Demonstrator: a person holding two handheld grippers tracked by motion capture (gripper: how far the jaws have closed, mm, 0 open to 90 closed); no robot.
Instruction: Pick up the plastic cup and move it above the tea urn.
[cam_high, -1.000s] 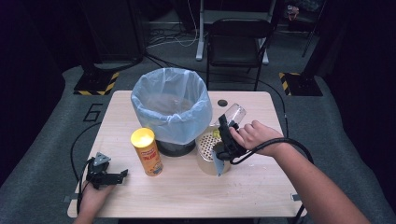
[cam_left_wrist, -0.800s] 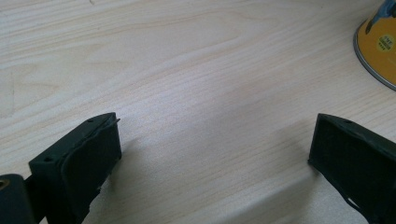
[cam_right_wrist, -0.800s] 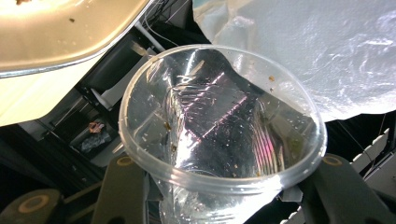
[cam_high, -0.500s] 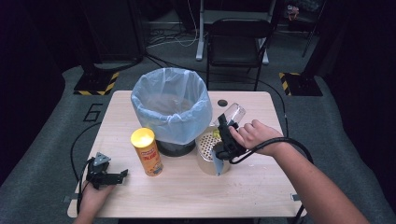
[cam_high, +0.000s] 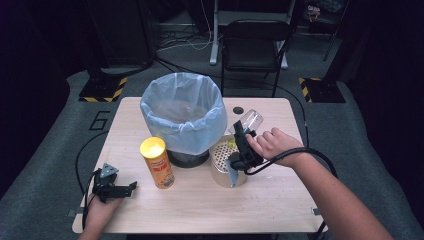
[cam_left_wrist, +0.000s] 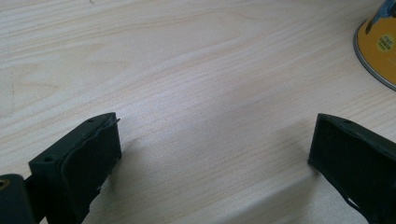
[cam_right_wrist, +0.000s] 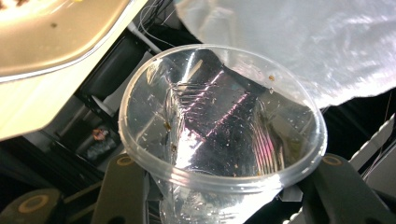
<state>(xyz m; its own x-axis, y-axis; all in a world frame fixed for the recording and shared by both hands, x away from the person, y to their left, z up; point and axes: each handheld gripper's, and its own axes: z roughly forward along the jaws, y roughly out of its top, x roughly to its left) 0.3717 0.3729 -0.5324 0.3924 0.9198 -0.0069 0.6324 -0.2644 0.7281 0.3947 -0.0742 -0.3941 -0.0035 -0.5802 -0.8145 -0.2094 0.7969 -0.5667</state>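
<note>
A clear plastic cup (cam_right_wrist: 219, 135) (crumbs clinging inside) is held tilted beside the lined bin (cam_high: 182, 112), above the bench.

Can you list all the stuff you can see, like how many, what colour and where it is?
Clear plastic cup: one, see-through, held tilted between the right gripper's jaws, beside the bin.
Black bin with pale blue plastic liner: one, middle of the table, far side.
Yellow tall snack can with yellow lid: one, upright, in front of the bin to its left.
Tan round container with a perforated top: one, in front of the bin to its right, below the right hand.
Small dark round thing: one, far edge of the table; too small to tell what it is.
Light wooden table: one.
Black chair: one, behind the table.
Left gripper: black, open, near left corner.
Right gripper: black, shut on the cup.
</note>
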